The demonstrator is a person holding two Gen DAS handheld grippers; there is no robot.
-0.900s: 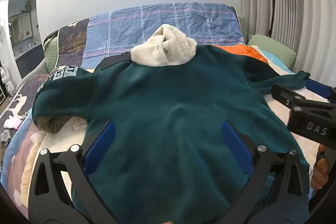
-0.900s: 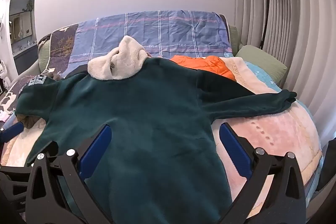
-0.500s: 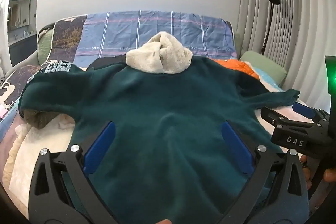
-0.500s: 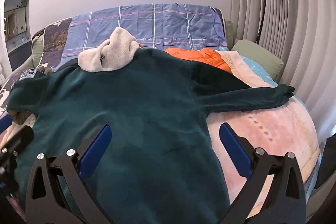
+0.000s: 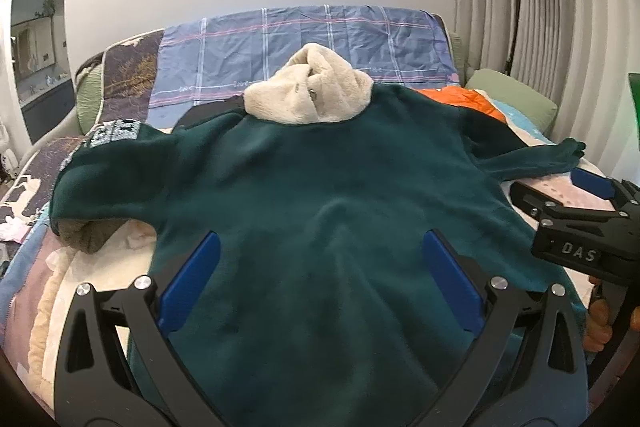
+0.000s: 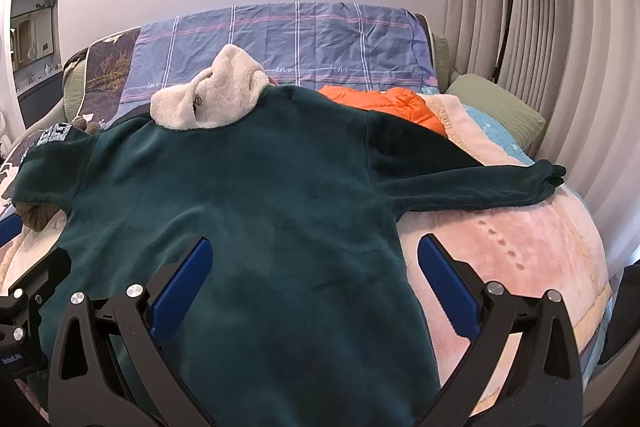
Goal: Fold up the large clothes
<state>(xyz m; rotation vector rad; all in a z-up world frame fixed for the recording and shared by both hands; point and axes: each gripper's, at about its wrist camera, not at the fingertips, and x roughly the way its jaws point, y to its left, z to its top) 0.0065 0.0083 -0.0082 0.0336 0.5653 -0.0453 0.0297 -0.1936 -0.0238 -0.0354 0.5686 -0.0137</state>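
From the left wrist view, the left gripper (image 5: 320, 279) stood with its jaws spread wide and nothing between them but air. The dark green fleece hoodie (image 5: 320, 195) lay flat on the bed directly ahead of and below the jaws, its cream hood (image 5: 310, 95) at the far end and one sleeve (image 5: 108, 179) bent off to the left of the left jaw. The fabric looked thick, plush and limp, so it would likely sag and drag; a pinch at a hem or cuff seemed best.

From the right wrist view, the right gripper (image 6: 314, 279) was likewise fully spread and empty. The hoodie body filled the space ahead of the jaws, and the outstretched sleeve (image 6: 472, 187) ran beyond the right jaw over a pink blanket (image 6: 520, 247). Its cuff (image 6: 552, 175) looked like the handiest hold.
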